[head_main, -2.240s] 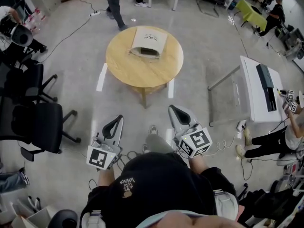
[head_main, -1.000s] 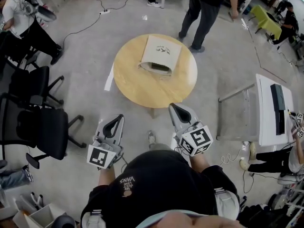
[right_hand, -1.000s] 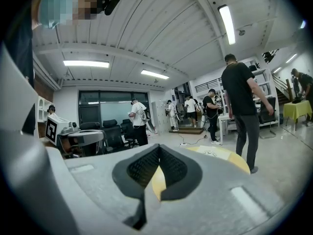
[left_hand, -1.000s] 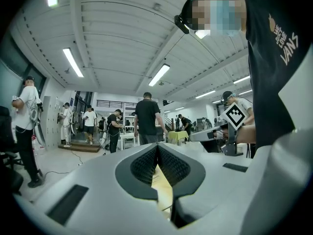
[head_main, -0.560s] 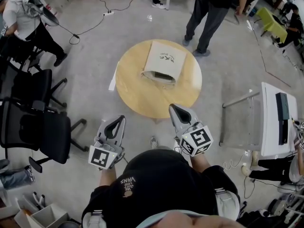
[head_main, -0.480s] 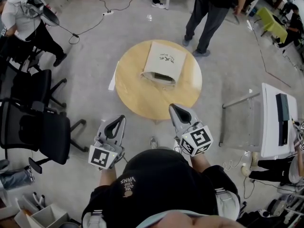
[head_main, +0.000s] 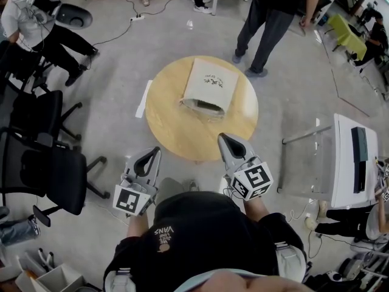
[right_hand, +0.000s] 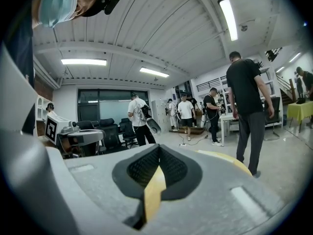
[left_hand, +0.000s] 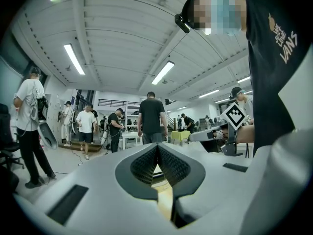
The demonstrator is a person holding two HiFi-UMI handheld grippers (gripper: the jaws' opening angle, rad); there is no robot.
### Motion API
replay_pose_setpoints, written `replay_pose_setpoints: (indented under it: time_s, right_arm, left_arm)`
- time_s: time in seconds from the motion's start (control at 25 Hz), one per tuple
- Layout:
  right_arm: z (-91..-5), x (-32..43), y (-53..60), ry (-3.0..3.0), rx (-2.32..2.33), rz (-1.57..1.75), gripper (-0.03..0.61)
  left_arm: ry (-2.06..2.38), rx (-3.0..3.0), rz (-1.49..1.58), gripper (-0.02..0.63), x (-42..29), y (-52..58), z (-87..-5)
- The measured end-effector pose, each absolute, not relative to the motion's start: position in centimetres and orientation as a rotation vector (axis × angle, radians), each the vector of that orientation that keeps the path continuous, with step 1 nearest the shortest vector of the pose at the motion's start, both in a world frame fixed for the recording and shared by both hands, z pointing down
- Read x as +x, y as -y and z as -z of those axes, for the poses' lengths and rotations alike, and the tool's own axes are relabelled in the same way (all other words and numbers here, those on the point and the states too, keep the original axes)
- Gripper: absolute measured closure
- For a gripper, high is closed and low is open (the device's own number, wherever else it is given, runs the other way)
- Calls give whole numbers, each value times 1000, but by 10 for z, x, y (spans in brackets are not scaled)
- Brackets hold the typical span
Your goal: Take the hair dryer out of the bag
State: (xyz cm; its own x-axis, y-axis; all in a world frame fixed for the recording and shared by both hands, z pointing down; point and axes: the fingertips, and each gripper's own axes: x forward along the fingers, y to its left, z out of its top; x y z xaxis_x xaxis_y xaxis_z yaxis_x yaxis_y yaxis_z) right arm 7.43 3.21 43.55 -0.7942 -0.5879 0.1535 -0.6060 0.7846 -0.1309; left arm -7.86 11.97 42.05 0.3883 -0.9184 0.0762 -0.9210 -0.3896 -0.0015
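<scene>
Empty and fully closed, the left claw (head_main: 150,154) and right claw (head_main: 224,139) hover at six o'clock of the round surface (head_main: 176,123); the bag (head_main: 207,84) lies toward twelve, mouth facing six.

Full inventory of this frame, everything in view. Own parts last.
table: 1, round, light wood, centre of the floor
bag: 1, beige, lying flat on the table's far half, mouth toward the person
hair dryer: none visible; bag contents cannot be seen
office chairs: 2, black, left side
desk: 1, white, right edge
standing person: 1, dark clothes, beyond the table
second person: 1, white top, top left
left gripper: 1, grey, shut, empty, short of the table
right gripper: 1, grey, shut, empty, at the table's near edge
</scene>
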Motion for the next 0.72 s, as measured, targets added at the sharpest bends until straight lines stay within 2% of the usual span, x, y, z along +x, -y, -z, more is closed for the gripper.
replay_pose_setpoints:
  time_s: [0.72]
  right_arm:
    - [-433,28,1,2761,1240,-300,580]
  left_arm:
    - [1429,2726,-129,606,-136,-52,-417]
